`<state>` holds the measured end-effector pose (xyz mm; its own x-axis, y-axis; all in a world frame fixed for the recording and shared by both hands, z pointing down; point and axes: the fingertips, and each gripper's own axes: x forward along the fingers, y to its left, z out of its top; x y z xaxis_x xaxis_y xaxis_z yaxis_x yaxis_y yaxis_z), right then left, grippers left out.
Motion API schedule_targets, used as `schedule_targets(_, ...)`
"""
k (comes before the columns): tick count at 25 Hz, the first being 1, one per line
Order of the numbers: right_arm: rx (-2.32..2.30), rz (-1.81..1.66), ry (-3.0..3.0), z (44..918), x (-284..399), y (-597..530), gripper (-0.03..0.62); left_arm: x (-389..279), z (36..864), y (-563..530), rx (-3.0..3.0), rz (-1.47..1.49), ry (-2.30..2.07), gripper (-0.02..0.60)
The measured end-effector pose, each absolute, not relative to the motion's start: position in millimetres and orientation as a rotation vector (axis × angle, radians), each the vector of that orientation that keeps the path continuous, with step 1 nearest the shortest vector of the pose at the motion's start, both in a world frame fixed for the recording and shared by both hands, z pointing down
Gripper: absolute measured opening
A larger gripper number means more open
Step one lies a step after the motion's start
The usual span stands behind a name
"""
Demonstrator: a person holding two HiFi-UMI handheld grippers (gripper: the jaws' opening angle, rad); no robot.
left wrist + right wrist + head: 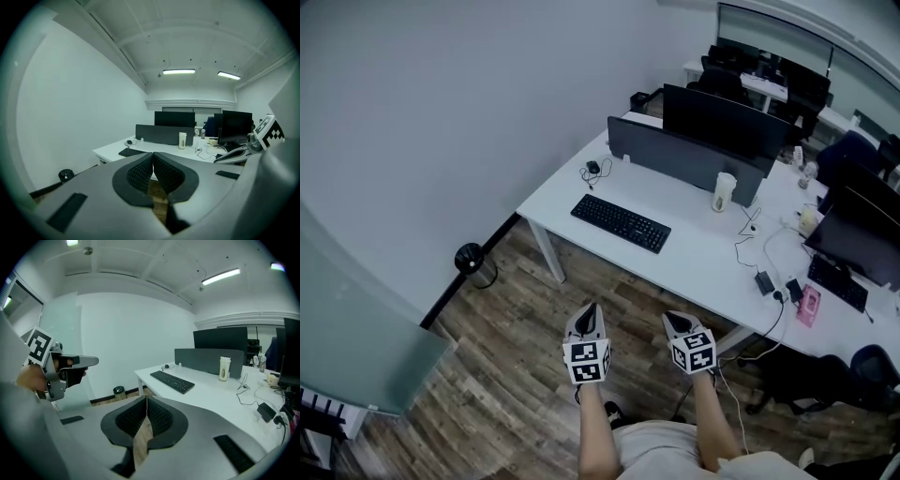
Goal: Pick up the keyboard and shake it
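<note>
A black keyboard [621,223] lies flat on the white desk [694,258], near its left end; it also shows in the left gripper view [131,152] and the right gripper view [172,380]. Both grippers hover over the wood floor in front of the desk, well short of the keyboard. My left gripper [590,312] [153,155] is shut with nothing between its pads. My right gripper [676,322] [146,398] is shut and empty too. The left gripper [56,366] appears in the right gripper view, held in a hand.
A grey divider screen [680,157] and a black monitor [727,120] stand behind the keyboard. A pale cup [724,192] sits on the desk to the right, with cables and a charger [764,281] further right. A small black bin [473,262] stands on the floor by the wall.
</note>
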<state>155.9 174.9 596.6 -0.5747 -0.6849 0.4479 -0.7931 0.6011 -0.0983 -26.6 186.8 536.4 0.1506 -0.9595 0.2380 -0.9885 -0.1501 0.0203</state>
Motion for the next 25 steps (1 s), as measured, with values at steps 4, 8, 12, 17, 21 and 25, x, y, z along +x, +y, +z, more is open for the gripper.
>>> schedule_targets(4,1.227,0.441,-2.471,594,133,165,0.041,-55,531,175,2.279,0.224,-1.901,0.017)
schedule_targets(8,1.273,0.465,-2.47,594,114,156,0.04,-82,540,170,2.281,0.21,-1.87,0.017)
schedule_targets(12,1.357,0.495,-2.439,600,111,149,0.041,-106,548,170,2.29,0.218,-1.834,0.017)
schedule_targets(17,1.483,0.564,-2.399,603,123,145,0.041,-149,551,174,2.247,0.197,-1.862,0.017)
schedule_targets(21,1.498,0.571,-2.38,606,126,142,0.041,-163,556,173,2.202,0.155,-1.864,0.017)
schedule_targets(25,1.545,0.593,-2.388,602,123,121,0.041,-165,556,165,2.227,0.166,-1.844,0.017)
